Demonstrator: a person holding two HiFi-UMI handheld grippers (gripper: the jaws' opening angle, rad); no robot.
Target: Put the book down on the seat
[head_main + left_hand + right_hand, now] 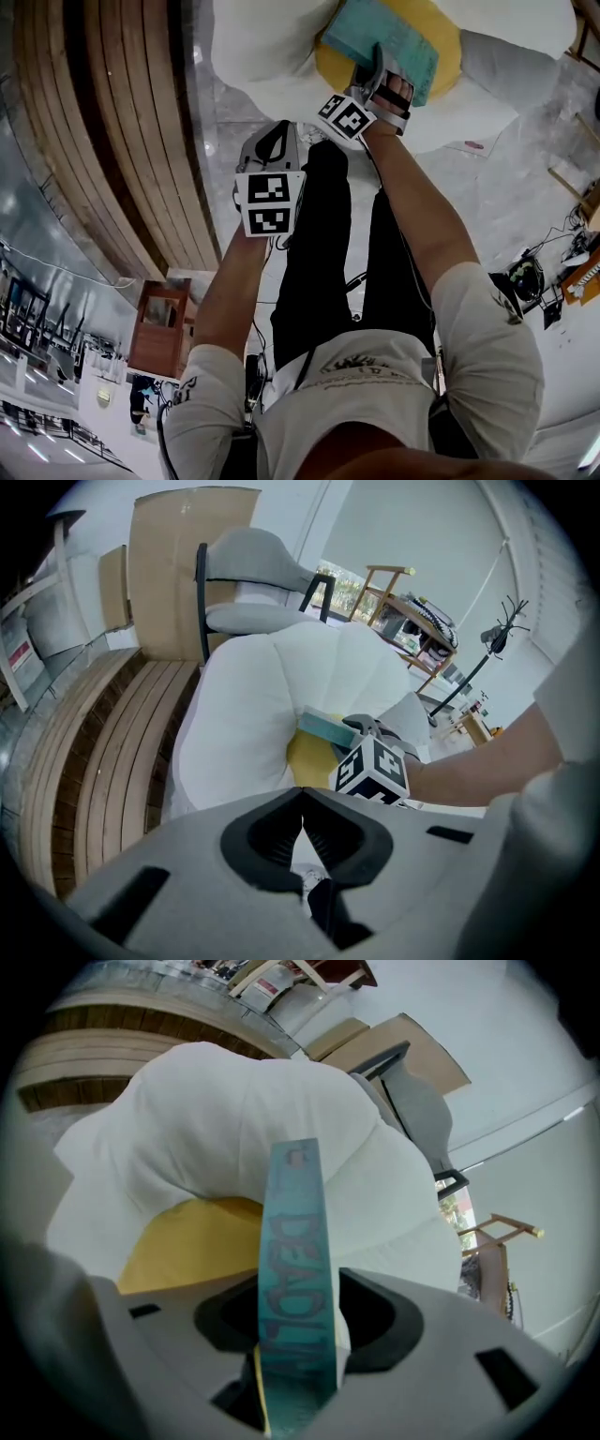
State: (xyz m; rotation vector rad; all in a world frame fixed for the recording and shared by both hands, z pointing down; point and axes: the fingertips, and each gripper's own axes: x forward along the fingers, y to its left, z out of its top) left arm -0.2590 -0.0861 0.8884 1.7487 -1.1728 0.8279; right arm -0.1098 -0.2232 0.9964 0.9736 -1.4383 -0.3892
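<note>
A teal book point(380, 42) is clamped spine-up in my right gripper point(384, 84), which is shut on it. The book point(295, 1269) hangs just over the yellow seat cushion point(187, 1237) of a white petal-shaped armchair point(234, 1119); whether it touches the cushion I cannot tell. My left gripper point(272, 150) is held lower and nearer the person's body, jaws together and empty. In the left gripper view its jaws point(302, 827) point at the armchair point(253, 705), with the book point(323, 728) and the yellow seat point(307, 761) behind the right gripper's marker cube point(375, 771).
A curved wooden slatted bench point(122, 122) runs along the left of the armchair. Behind it stand a grey chair point(253, 574) and cardboard sheets point(178, 564). A small wooden cabinet point(159, 328) is at the lower left, and cables and gear point(553, 262) lie on the floor at the right.
</note>
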